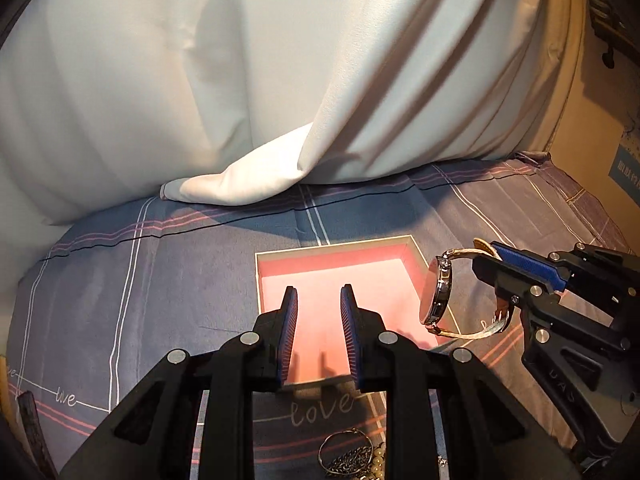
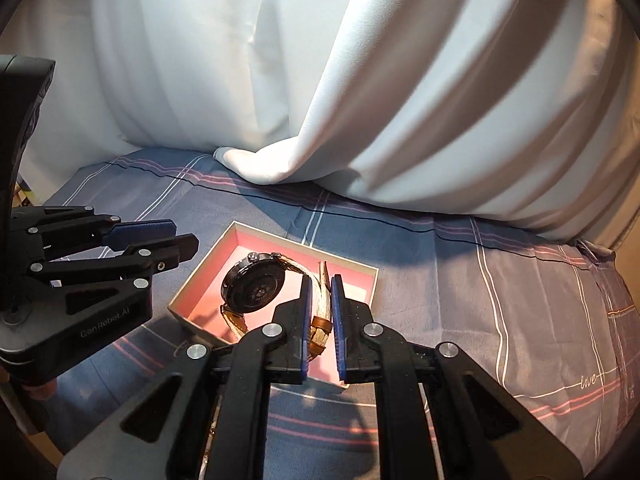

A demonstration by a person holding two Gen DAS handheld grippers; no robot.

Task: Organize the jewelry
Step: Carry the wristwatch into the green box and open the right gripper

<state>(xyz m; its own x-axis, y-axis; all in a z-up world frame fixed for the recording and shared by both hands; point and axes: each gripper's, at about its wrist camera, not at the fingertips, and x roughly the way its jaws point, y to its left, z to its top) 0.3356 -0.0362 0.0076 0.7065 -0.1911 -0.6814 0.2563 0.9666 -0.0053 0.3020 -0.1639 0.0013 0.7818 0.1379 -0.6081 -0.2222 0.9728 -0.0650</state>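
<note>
A shallow box with a pink lining (image 1: 360,268) (image 2: 352,280) lies on the plaid bedsheet. My right gripper (image 2: 321,312) (image 1: 490,276) is shut on the light woven strap of a wristwatch (image 2: 254,284) (image 1: 436,296) and holds it just above the box's right side. My left gripper (image 1: 319,312) (image 2: 186,236) is open and empty, with its fingers over the near part of the box. A heap of loose jewelry (image 1: 356,458), with a ring-shaped bangle, chains and pearls, lies on the sheet in front of the box, partly hidden by my left gripper.
A white curtain (image 1: 280,80) hangs behind the box and drapes onto the sheet (image 1: 120,280). A cardboard box (image 1: 600,140) stands at the far right. A dark strap-like object (image 1: 32,432) lies at the sheet's left edge.
</note>
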